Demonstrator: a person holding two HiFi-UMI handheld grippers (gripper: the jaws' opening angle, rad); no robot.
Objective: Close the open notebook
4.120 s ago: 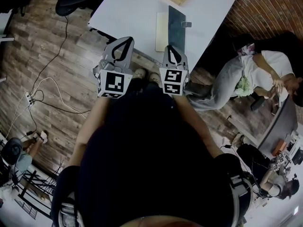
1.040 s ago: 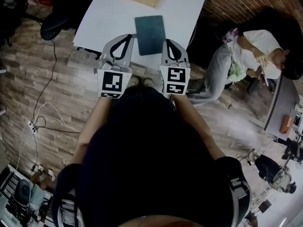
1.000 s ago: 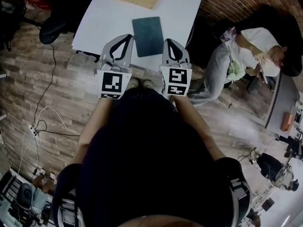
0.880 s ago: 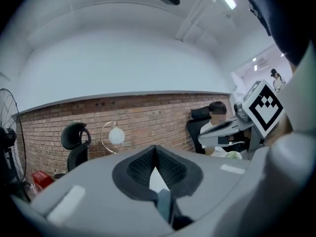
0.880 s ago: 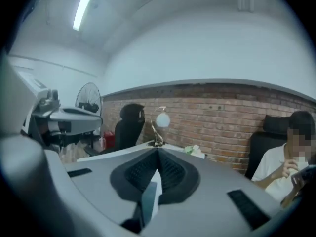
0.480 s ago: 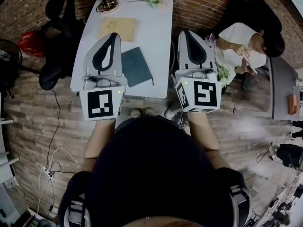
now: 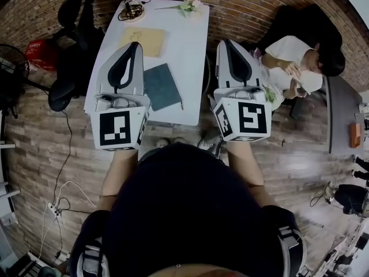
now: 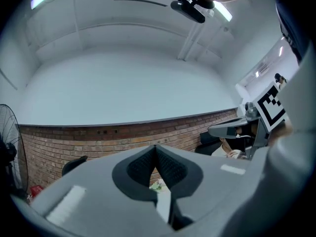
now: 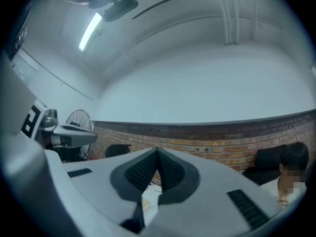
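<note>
The dark teal notebook [image 7: 162, 86] lies closed and flat on the white table [image 7: 190, 51], near its front edge. Both grippers are held up high in front of me, well above the table. My left gripper [image 7: 134, 44] is shut with nothing between its fingers, and it overlaps the notebook's left side in the head view. My right gripper [image 7: 225, 41] is also shut and empty, off the table's right edge. In the left gripper view the left gripper [image 8: 156, 147] points at a brick wall, jaws touching. The right gripper [image 9: 157, 150] shows the same in its own view.
A tan folder [image 7: 142, 41] lies behind the notebook. A flower [image 7: 187, 6] and coiled cables [image 7: 132, 11] sit at the table's far end. A black chair [image 7: 75, 45] and a fan [image 7: 10, 68] stand left. A seated person [image 7: 294, 62] is right of the table.
The notebook's cover stood upright four seconds ago and now lies closed. Both grippers have since risen toward the camera, away from the table, and stay shut.
</note>
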